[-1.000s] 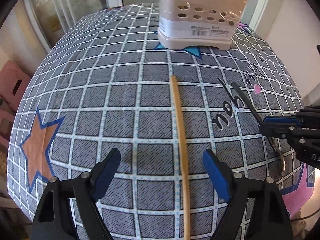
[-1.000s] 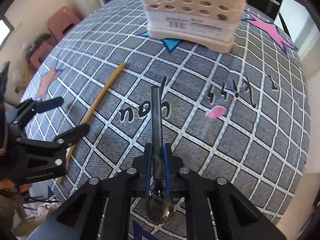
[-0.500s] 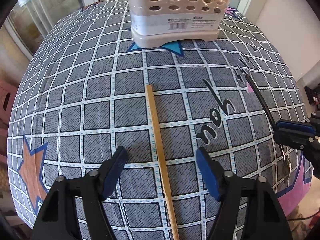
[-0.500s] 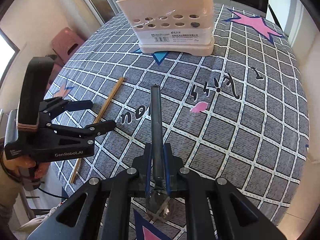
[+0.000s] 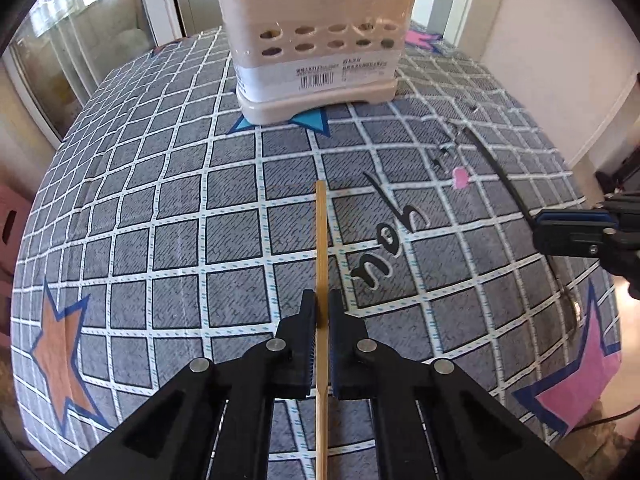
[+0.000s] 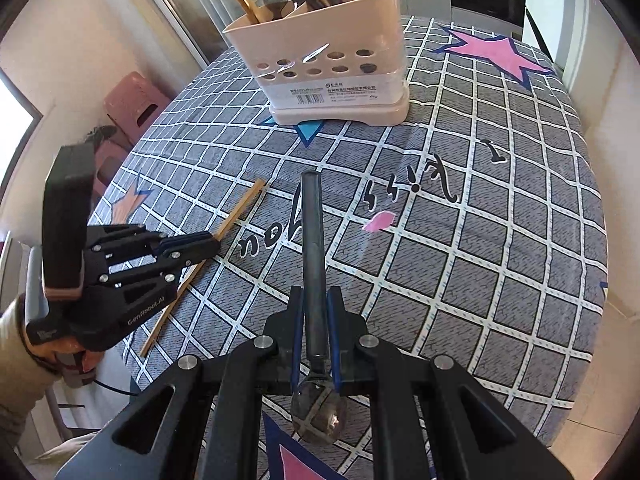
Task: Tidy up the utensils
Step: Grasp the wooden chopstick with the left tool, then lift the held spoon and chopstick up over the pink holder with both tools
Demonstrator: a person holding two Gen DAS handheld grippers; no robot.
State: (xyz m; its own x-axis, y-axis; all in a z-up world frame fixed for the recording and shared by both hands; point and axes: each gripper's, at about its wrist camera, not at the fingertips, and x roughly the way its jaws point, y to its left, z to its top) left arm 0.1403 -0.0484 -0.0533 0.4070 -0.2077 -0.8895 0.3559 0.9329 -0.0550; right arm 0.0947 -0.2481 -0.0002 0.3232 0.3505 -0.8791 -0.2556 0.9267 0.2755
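1. Left gripper clamped the wooden chopstick mid-table.
2. Right gripper pinched the spoon.
3. Utensil holder stood near the tablecloth's far edge.

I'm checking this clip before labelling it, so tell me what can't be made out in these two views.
- Chopstick: near end cut off by the left wrist view's bottom edge.
- Spoon: in the left wrist view, its bowl is mostly hidden behind the right gripper.
- Utensil holder: its walls hide the lower parts of the utensils inside.
- Holder label: print too small to read.
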